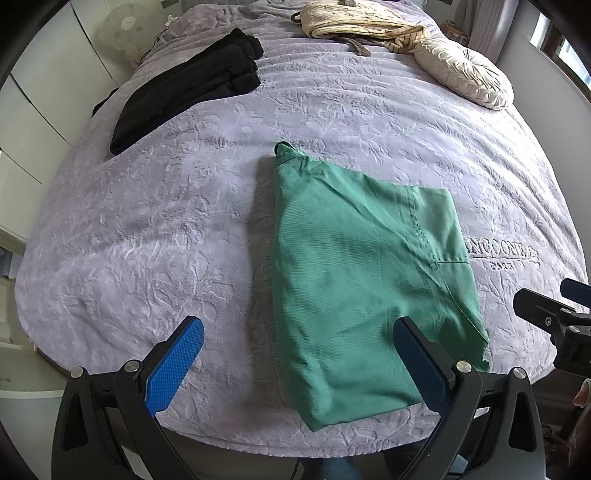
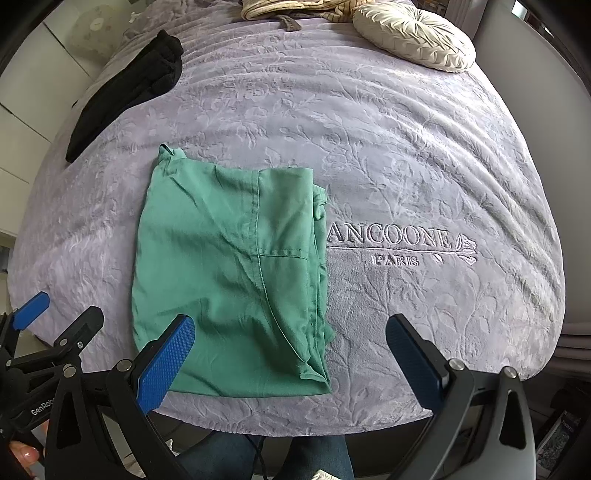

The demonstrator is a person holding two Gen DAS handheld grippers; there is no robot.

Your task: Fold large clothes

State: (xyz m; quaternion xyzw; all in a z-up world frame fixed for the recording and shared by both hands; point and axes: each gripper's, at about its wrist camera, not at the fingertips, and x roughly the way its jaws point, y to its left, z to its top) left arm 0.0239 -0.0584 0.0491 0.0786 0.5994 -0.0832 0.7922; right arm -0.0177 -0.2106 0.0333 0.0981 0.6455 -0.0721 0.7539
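A green garment [image 1: 354,266] lies folded into a rough rectangle on the lilac bedspread [image 1: 166,221], near the bed's front edge. It also shows in the right wrist view [image 2: 229,266]. My left gripper [image 1: 299,354] is open and empty, hovering above the garment's near left part. My right gripper [image 2: 291,350] is open and empty above the garment's near right edge. The right gripper also shows at the right edge of the left wrist view [image 1: 554,317], and the left gripper at the left edge of the right wrist view [image 2: 48,325].
A folded black garment [image 1: 192,85] lies at the far left of the bed. A beige striped garment [image 1: 354,18] and a round cream cushion [image 1: 461,70] lie at the back. White cupboards [image 1: 33,110] stand to the left. Embroidered lettering [image 2: 391,243] marks the bedspread.
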